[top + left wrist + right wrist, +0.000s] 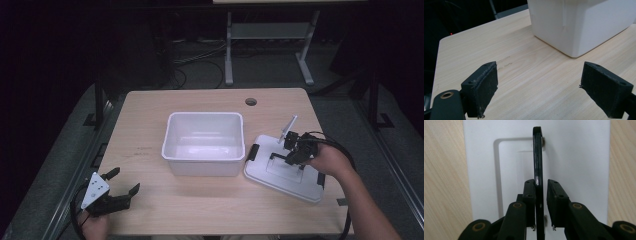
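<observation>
A white lid [280, 176] with black end clips lies flat on the table, right of the open white bin [205, 115]. Its black handle [537, 152] stands up on edge from the recessed middle of the lid [574, 157]. My right gripper [541, 182] points down over the lid [291, 150] with the handle between its jaws. The left pad lies against the handle and a thin gap shows at the right pad. My left gripper [126, 179] rests low at the table's front left corner, open wide and empty [539, 85], facing the bin's wall [574, 25].
The wooden table [150, 110] has a round cable hole [251, 101] at its back edge. Beyond the far edge stand a desk frame and cables on a dark floor. Bare wood lies between the left gripper and the bin.
</observation>
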Demonstrator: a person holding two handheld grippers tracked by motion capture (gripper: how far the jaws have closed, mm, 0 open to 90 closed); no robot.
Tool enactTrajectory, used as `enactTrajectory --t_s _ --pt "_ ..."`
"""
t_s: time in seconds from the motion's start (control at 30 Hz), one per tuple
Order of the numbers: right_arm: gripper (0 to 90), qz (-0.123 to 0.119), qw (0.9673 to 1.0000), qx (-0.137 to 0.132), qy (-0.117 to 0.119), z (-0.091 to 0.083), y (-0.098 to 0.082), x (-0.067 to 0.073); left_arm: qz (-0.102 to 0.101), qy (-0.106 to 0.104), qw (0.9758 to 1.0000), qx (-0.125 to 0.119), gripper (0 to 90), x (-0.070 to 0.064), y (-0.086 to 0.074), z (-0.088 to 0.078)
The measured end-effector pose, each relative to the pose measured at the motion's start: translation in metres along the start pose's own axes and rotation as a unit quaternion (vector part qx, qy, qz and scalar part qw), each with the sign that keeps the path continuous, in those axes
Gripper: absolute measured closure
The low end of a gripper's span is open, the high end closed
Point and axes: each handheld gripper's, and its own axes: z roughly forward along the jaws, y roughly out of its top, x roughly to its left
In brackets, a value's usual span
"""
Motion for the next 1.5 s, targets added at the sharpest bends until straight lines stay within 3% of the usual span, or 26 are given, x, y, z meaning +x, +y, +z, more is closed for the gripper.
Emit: enactTrajectory --t_s 0.3,0.97,1.5 --pt "80.0 0.006 1.0 0.001 0.007 0.004 0.001 -0.005 -0.001 0.001 1.0 0.0 13.5 0.0 0.0 0.0" --pt "83.8 -0.015 0.9996 0.012 0.022 0.004 0.007 -0.01 0.0 0.001 1.0 0.001 13.5 0.001 -0.001 0.0" --pt "84.0 -0.018 0.9997 -0.004 0.019 -0.017 -0.002 -0.009 -0.003 0.001 1.0 0.001 13.5 0.001 -0.002 0.0"
